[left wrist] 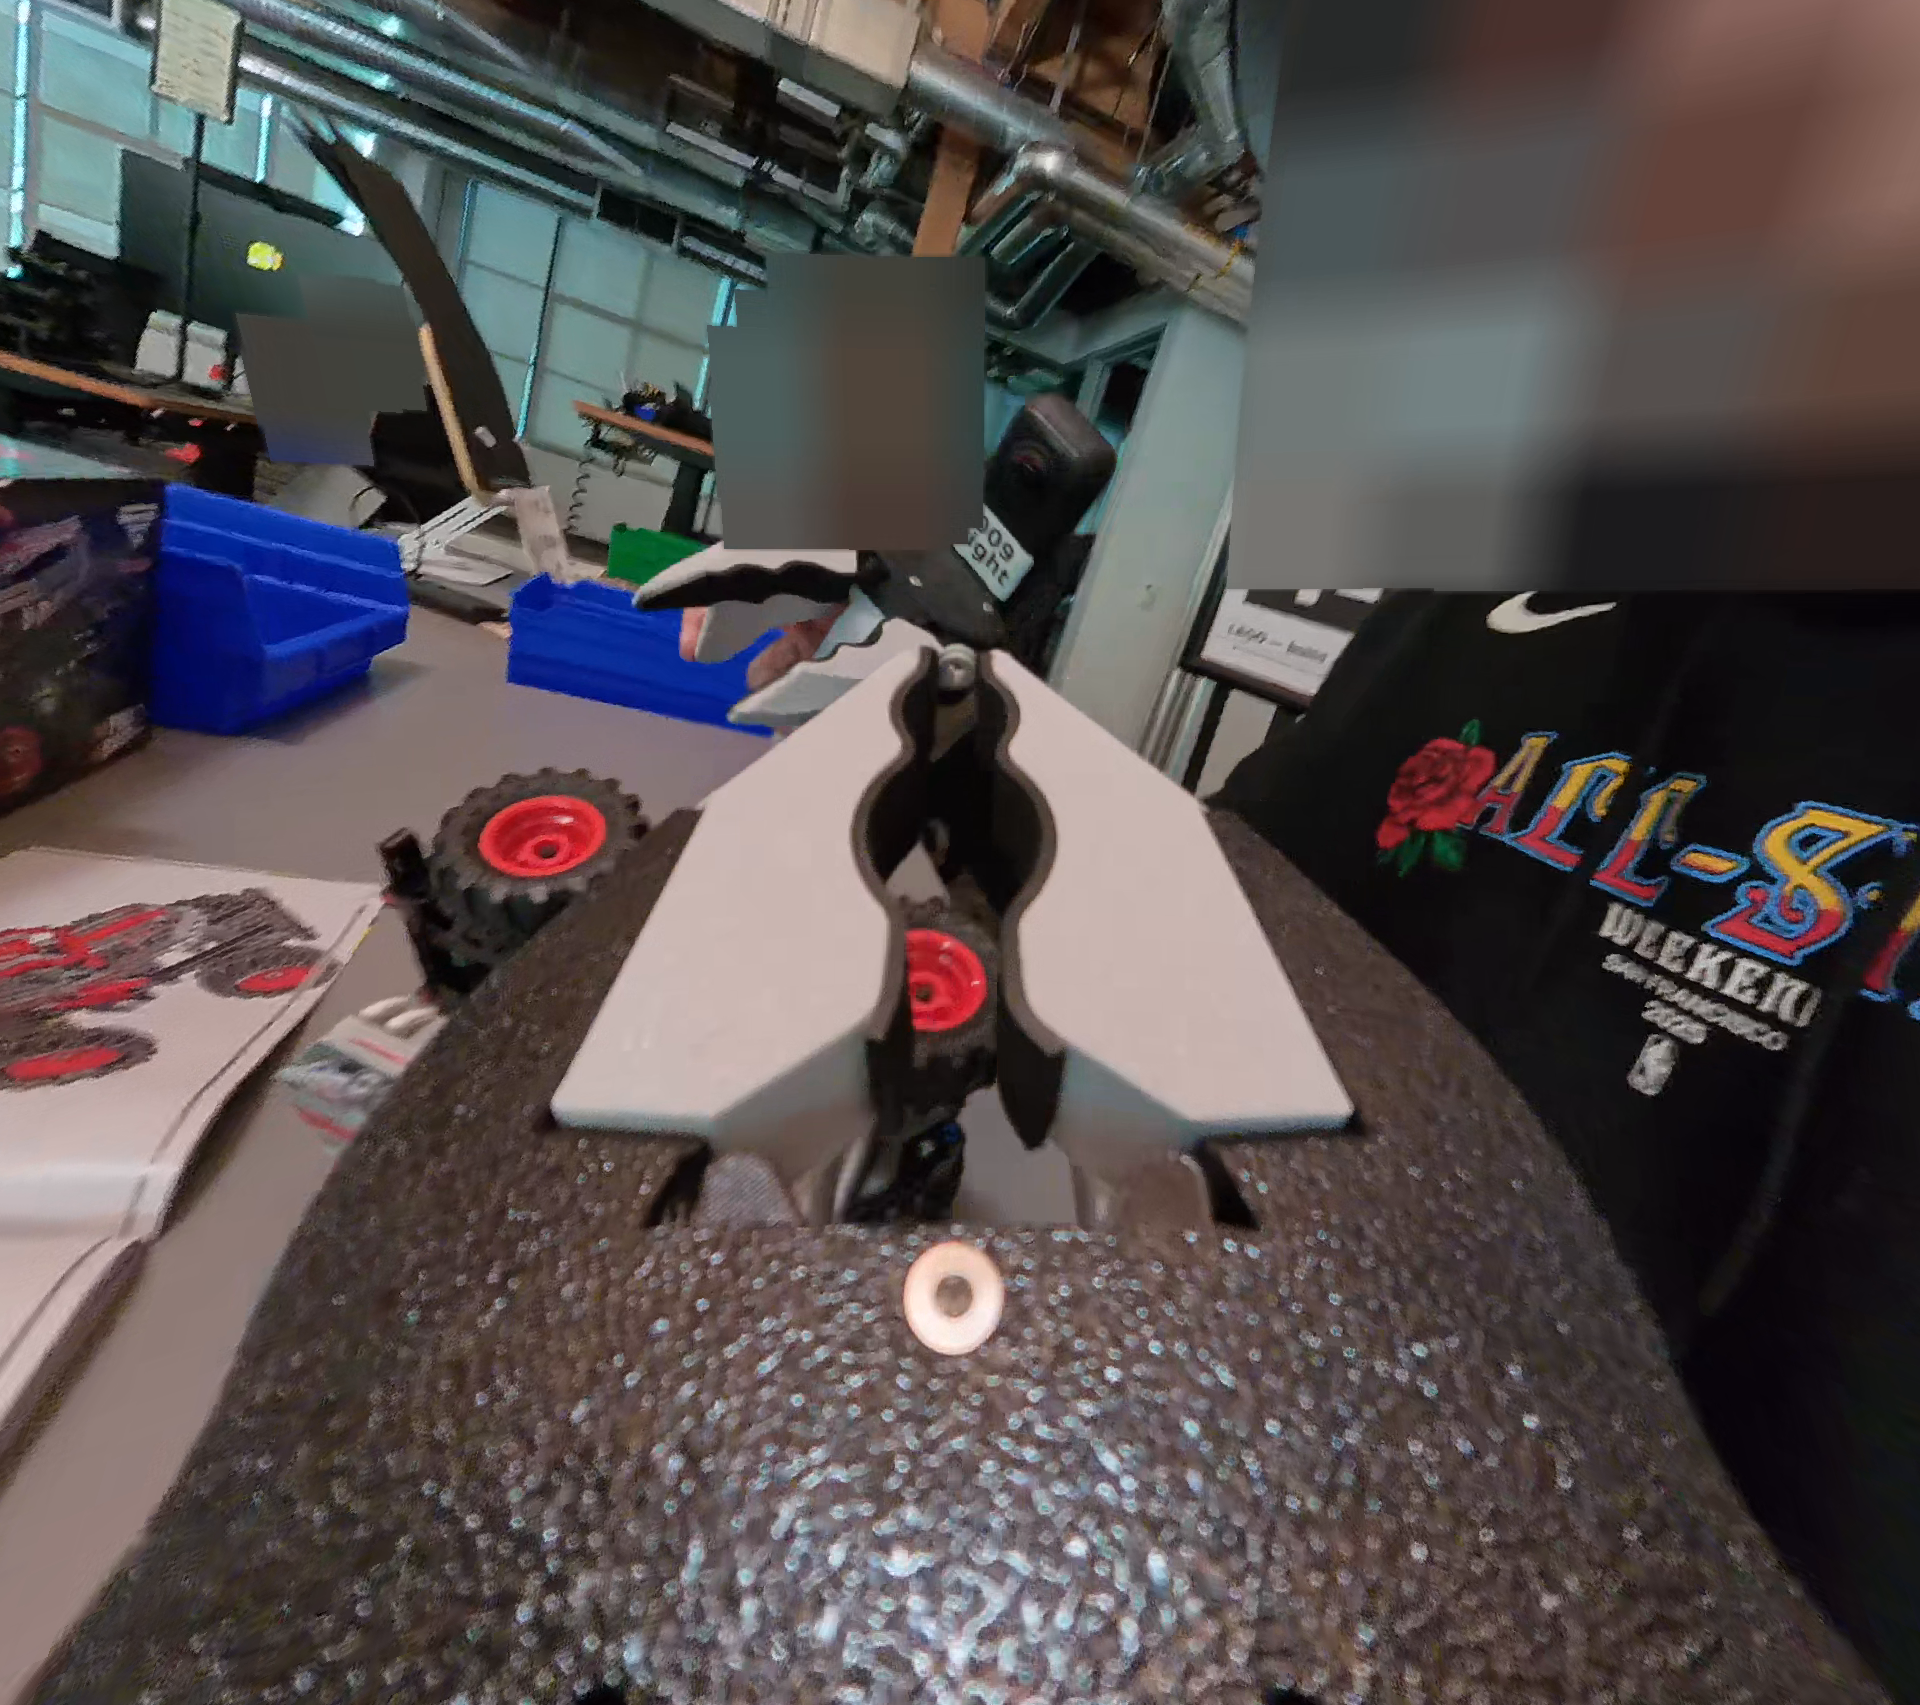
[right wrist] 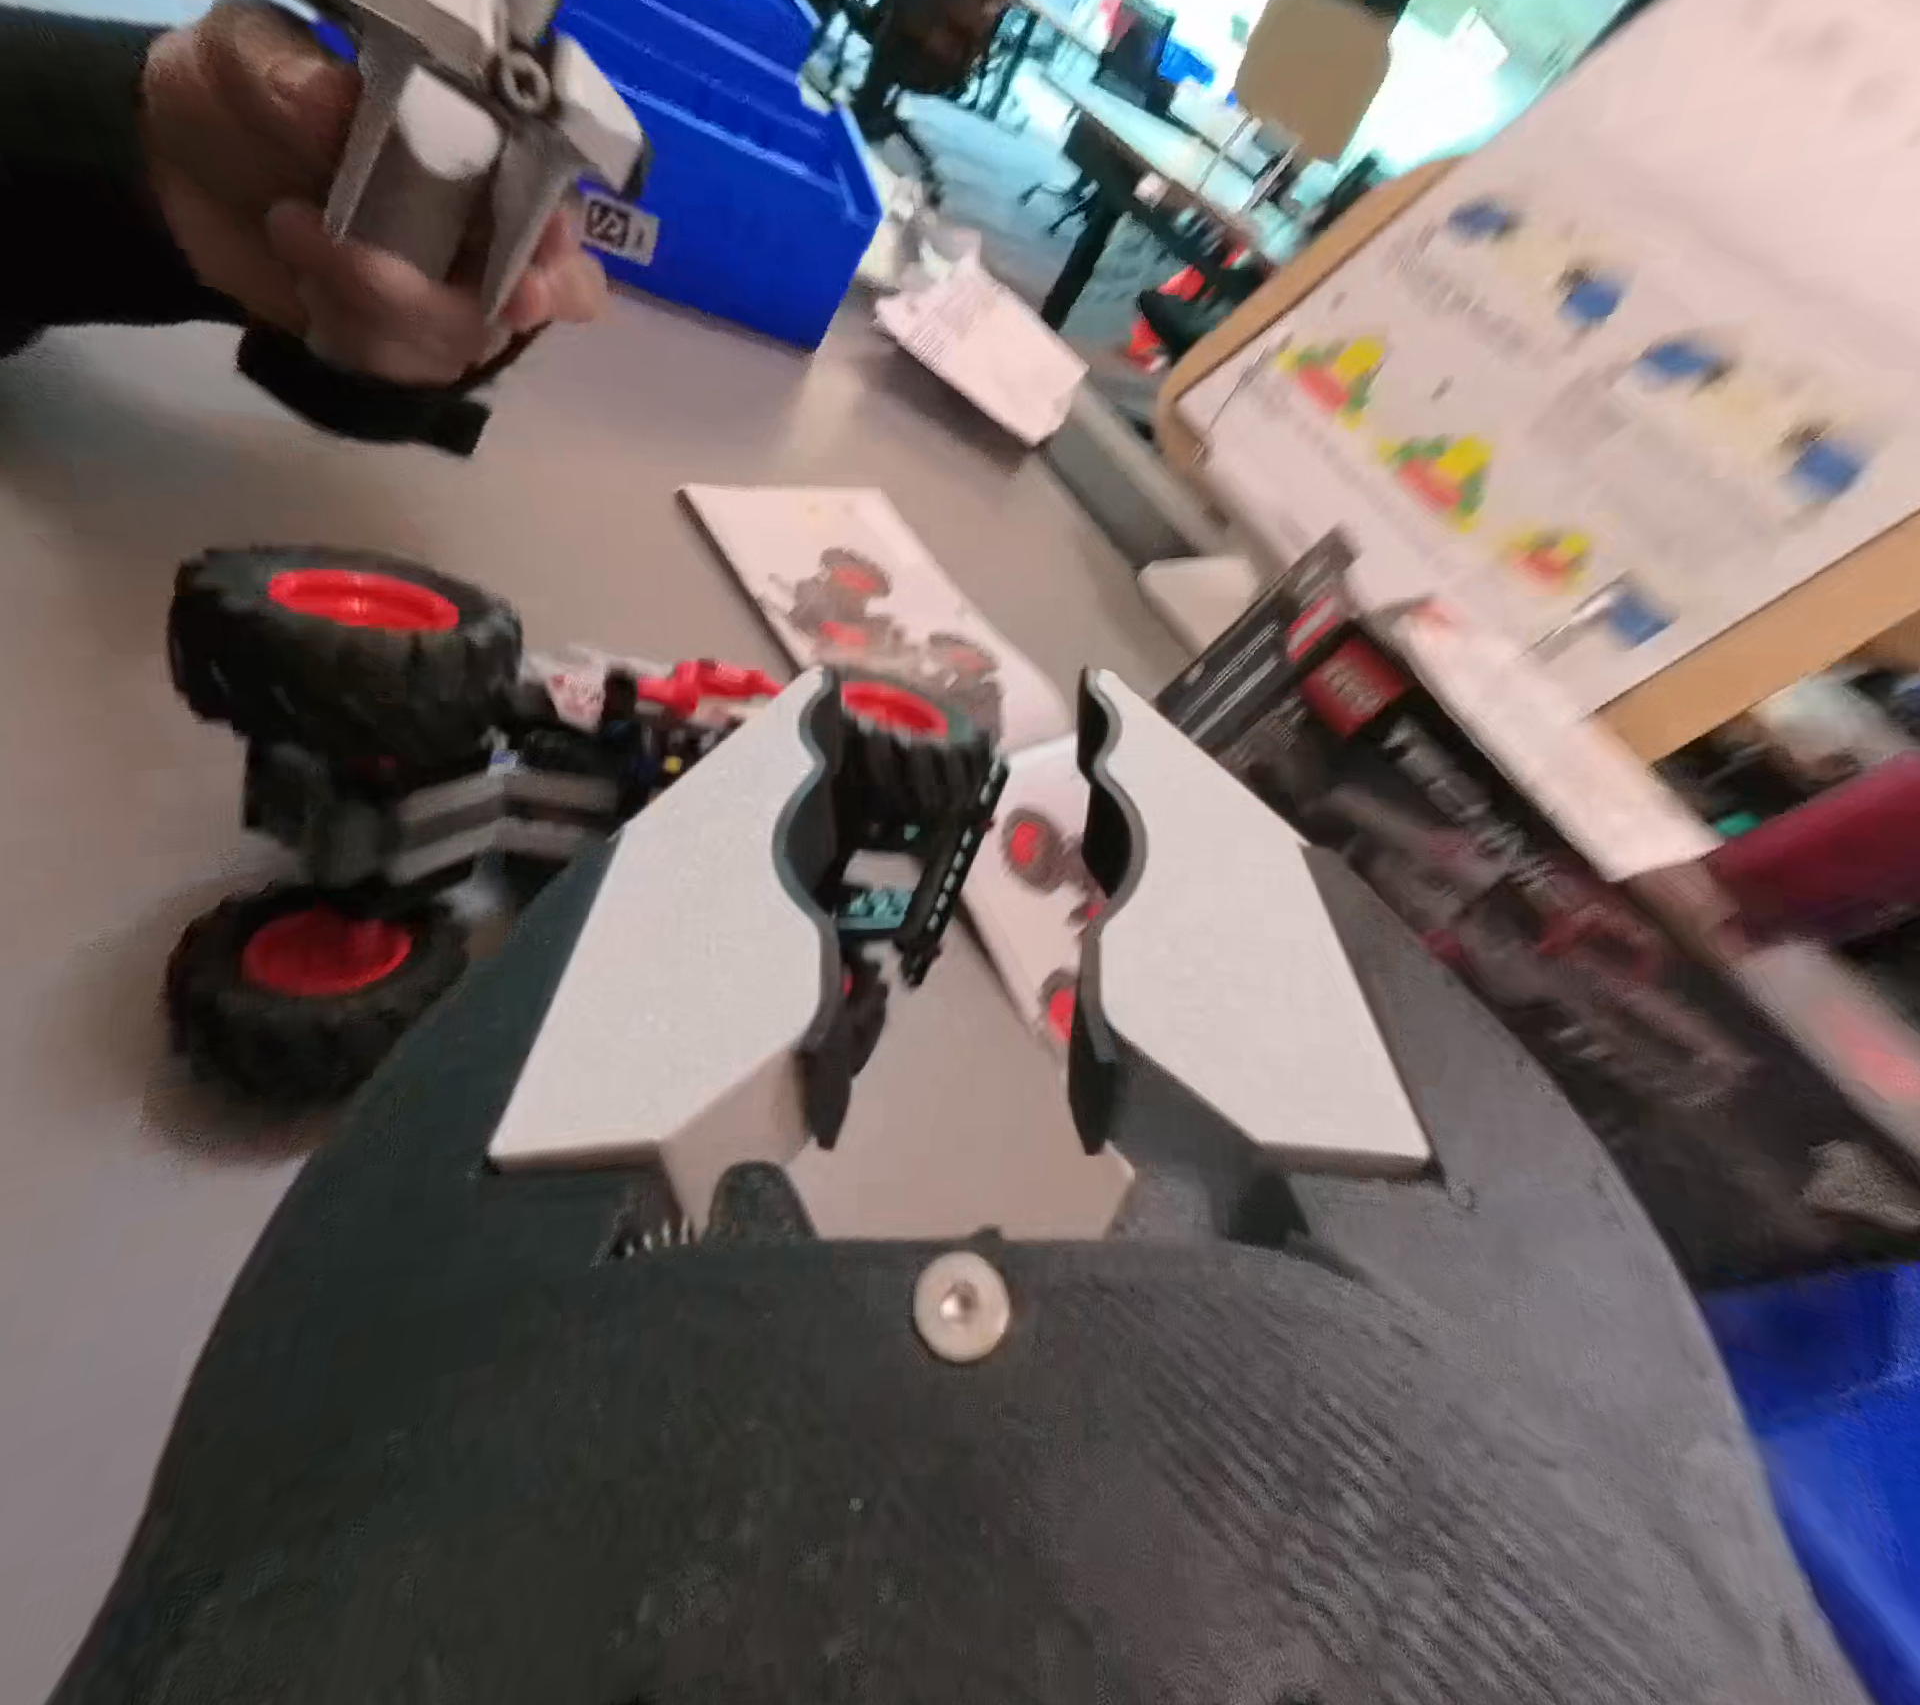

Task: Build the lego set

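The black lego truck with red-hubbed wheels (right wrist: 358, 647) lies on its side on the grey table (right wrist: 125, 720). It also shows in the left wrist view (left wrist: 545, 845). My right gripper (right wrist: 951, 720) is open just above the truck, with one wheel (right wrist: 904, 720) between its fingers, close to the left one. My left gripper (left wrist: 956, 668) is raised above the table and shut on a small grey lego piece (left wrist: 957, 670) at its tips. The right wrist view shows it (right wrist: 516, 81) held in a hand at the upper left. The right gripper shows farther off (left wrist: 696, 647).
An open instruction booklet (left wrist: 156, 1011) lies left of the truck and shows too in the right wrist view (right wrist: 873, 595). Blue bins (left wrist: 275, 606) (right wrist: 727, 128) stand at the back. A dark lego box (right wrist: 1455, 772) and a picture board (right wrist: 1558, 408) are at right. A person in a black sweatshirt (left wrist: 1558, 928) is close. My right fingertips sit around 12 cm from my left ones.
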Demonstrator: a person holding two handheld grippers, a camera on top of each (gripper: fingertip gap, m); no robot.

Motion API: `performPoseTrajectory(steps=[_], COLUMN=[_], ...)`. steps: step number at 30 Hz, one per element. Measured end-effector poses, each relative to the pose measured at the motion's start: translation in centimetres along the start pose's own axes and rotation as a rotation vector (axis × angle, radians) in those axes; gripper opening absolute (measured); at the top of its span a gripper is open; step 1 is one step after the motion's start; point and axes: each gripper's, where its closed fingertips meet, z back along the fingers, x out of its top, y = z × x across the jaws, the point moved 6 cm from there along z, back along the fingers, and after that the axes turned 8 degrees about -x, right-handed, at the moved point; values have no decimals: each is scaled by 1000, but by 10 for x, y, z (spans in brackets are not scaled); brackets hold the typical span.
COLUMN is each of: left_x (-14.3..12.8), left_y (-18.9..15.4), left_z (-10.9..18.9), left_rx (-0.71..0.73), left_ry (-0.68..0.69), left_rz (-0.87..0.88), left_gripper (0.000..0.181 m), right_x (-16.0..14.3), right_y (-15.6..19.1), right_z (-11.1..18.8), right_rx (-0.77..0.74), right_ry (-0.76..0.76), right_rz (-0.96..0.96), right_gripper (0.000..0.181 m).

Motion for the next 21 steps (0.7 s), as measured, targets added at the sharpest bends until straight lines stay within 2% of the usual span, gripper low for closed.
performPoseTrajectory(steps=[4,8,11,14,21], left_x=[7,18,22,22,8], left_y=[16,30,42,53,76], left_z=[-3,-12,-19,-22,-28], left_rx=[122,164,172,180,204], left_ry=[233,437,513,563,715], left_rz=[-126,-251,-266,-284,-316], left_gripper=[4,4,4,4,4], right_x=[-47,-66,-75,-74,-80], right_y=[-3,10,11,13,16], right_z=[-14,-33,-40,-45,-44], right_rx=[114,197,216,237,229], right_ry=[55,84,126,99,159], right_rz=[-192,-236,-221,-228,-232], right_gripper=[45,43,37,31,26])
